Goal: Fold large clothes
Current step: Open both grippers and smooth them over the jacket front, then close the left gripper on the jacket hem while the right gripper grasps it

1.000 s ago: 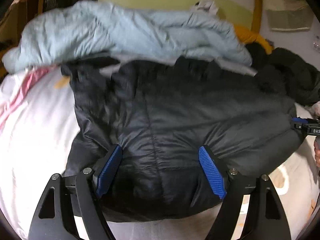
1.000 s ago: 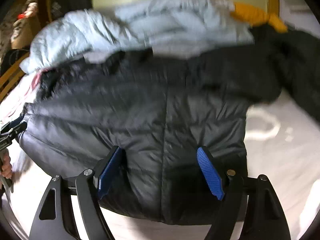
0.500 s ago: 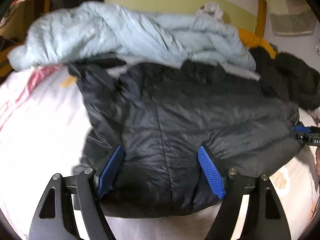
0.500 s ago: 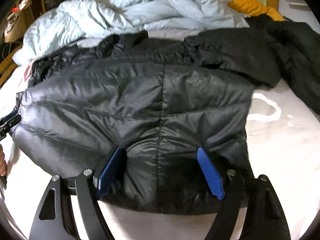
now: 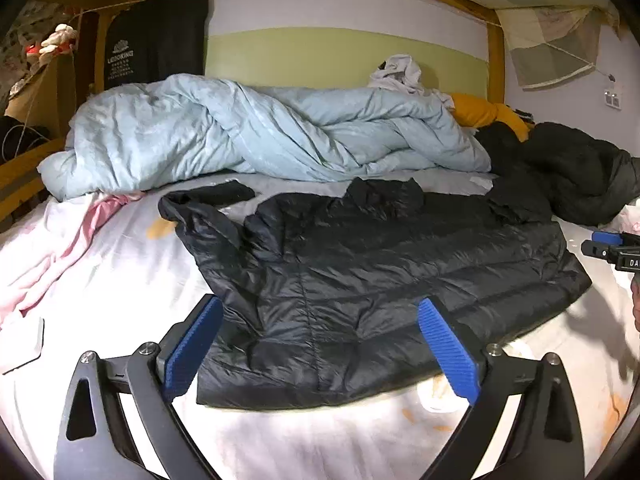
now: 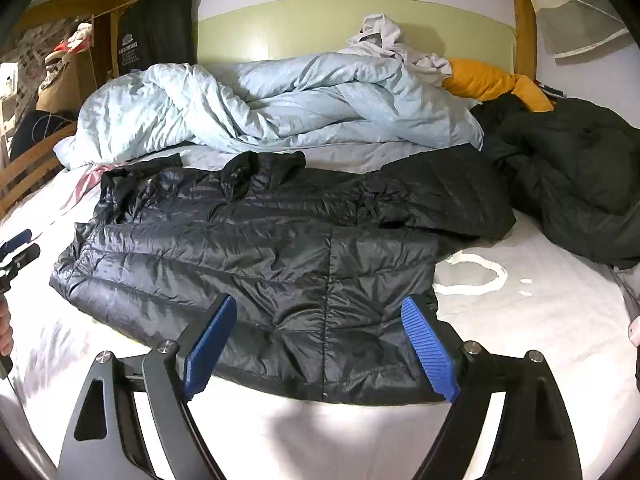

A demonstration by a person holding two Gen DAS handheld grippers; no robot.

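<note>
A black quilted puffer jacket (image 5: 360, 292) lies spread flat on the white bed sheet (image 5: 100, 280), its hem towards me and its sleeves folded up near the collar. It also shows in the right wrist view (image 6: 260, 264). My left gripper (image 5: 320, 344) is open and empty, hovering just above the jacket's hem on the left side. My right gripper (image 6: 320, 340) is open and empty above the hem on the right side. The right gripper's tip (image 5: 612, 248) shows at the right edge of the left wrist view, and the left gripper's tip (image 6: 16, 248) at the left edge of the right wrist view.
A crumpled light blue duvet (image 5: 248, 136) lies across the bed behind the jacket. A second dark coat (image 6: 576, 176) is heaped at the right, with an orange pillow (image 6: 492, 80) behind it. Pink fabric (image 5: 52, 256) lies at the left. A wooden bed frame (image 5: 496, 64) bounds the far side.
Both grippers have pulled back and lifted away from the jacket's hem. The jacket has settled flat on the bed, and more of the sheet shows in front of it.
</note>
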